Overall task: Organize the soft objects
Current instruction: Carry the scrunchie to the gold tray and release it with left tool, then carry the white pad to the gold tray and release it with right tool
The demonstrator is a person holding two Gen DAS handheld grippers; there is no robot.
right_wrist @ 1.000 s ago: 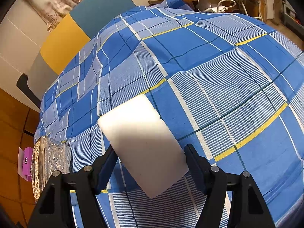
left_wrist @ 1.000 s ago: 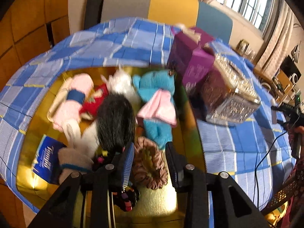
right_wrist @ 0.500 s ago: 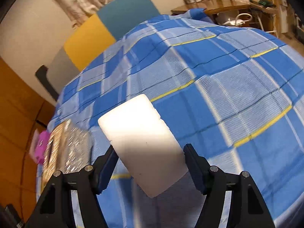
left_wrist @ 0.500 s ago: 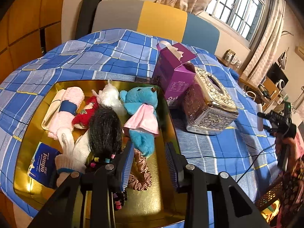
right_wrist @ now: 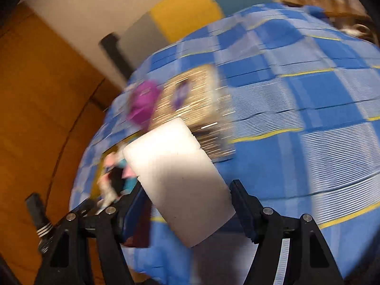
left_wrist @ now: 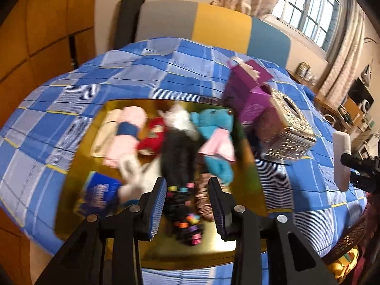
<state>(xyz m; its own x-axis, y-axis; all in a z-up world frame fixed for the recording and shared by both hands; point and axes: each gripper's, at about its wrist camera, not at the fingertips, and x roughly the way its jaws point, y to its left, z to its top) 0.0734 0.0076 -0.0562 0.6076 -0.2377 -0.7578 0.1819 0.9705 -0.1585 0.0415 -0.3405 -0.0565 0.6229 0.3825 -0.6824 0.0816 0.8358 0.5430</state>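
My right gripper (right_wrist: pixel 187 204) is shut on a white sponge block (right_wrist: pixel 175 173) and holds it in the air above the blue checked cloth; the block also shows in the left wrist view (left_wrist: pixel 340 159) at the far right. My left gripper (left_wrist: pixel 186 199) is open and empty, raised over the near part of a gold tray (left_wrist: pixel 247 142). In the tray lie a blue teddy in a pink dress (left_wrist: pixel 215 140), a black furry piece (left_wrist: pixel 178 156), a red plush (left_wrist: pixel 153 139), a pink rolled towel (left_wrist: pixel 127 135), a brown scrunchie (left_wrist: pixel 203 199) and a blue tissue pack (left_wrist: pixel 99 196).
A purple carton (left_wrist: pixel 248 92) and a silver ornate tissue box (left_wrist: pixel 285 128) stand right of the tray. A chair back (left_wrist: pixel 213 27) in grey, yellow and teal stands behind the table. Orange wood panels (left_wrist: pixel 47 23) are at the left.
My right gripper has swung left with the sponge block, so the tissue box and tray have come into its view. My left gripper has lifted and drawn back from the scrunchie.
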